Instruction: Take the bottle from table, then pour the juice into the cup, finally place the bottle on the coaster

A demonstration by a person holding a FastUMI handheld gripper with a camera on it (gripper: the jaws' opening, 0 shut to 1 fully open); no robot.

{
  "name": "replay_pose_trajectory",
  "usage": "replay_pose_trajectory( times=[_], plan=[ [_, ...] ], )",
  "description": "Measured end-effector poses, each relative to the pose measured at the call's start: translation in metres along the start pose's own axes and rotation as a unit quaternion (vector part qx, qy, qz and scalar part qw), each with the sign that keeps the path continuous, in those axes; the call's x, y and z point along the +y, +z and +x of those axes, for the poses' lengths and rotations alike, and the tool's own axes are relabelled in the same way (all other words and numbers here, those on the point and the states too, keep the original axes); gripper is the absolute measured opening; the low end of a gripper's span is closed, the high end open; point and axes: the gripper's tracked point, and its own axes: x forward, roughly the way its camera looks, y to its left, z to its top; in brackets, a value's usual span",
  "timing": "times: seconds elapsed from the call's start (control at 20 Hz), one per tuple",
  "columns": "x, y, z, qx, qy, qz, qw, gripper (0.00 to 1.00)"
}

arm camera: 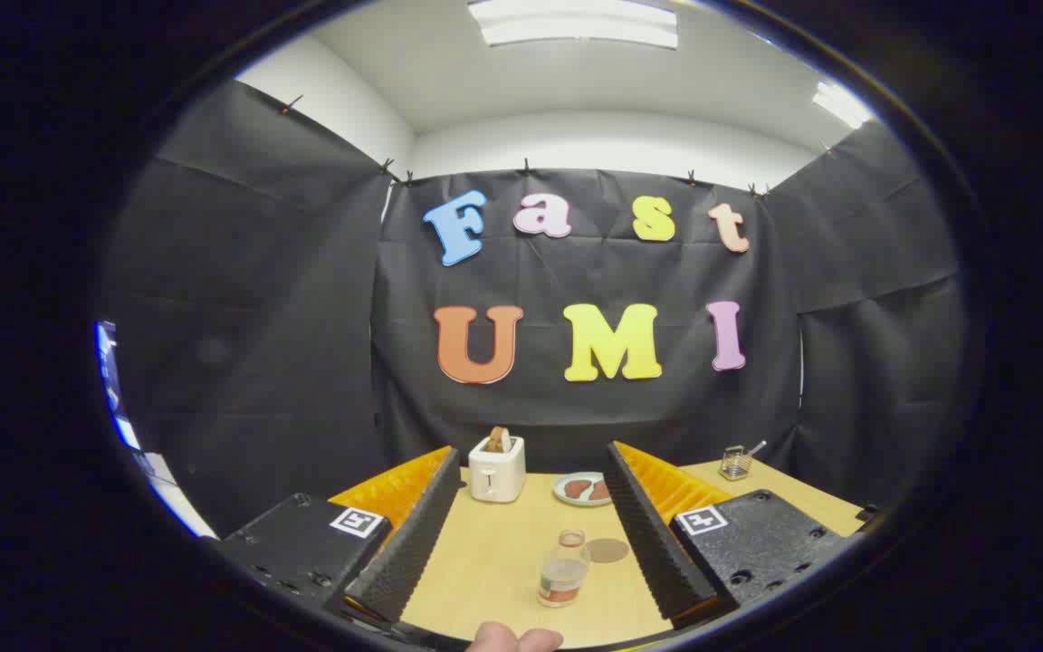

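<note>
Fingers point(531, 534) spread wide, nothing held; bottle point(563, 569) stands between them at 12 o'clock, so step one is judged pending, forward reach and closing needed.

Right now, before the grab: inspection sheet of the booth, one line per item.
Surface: light wooden table, bare around the bottle.
Job's things: bottle upright between the fingers, not touched; round coaster just behind it to the right; cup: nothing seen.
Clutter: toaster with a slice sticking up; plate with food; small wire basket with a utensil at the far right.
Grippers: gripper open, fingers wide either side of the bottle; fingertips of a hand at the near edge.
Cables: nothing seen.
Surroundings: black cloth walls, ceiling lights.
</note>
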Motion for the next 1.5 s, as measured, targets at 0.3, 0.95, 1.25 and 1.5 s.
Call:
replay_pose_trajectory(
  times=[0.3, 0.95, 1.25, 1.5],
  plan=[
    [0.006, -0.003, 0.001, 0.005, 0.006, -0.001, 1.0, 1.0],
    [0.001, -0.006, 0.002, 0.016, -0.001, 0.001, 1.0, 1.0],
    [-0.001, -0.009, -0.004, 0.014, -0.007, 0.009, 1.0, 1.0],
    [-0.002, -0.017, -0.007, 0.009, -0.013, 0.014, 1.0, 1.0]
  ],
)
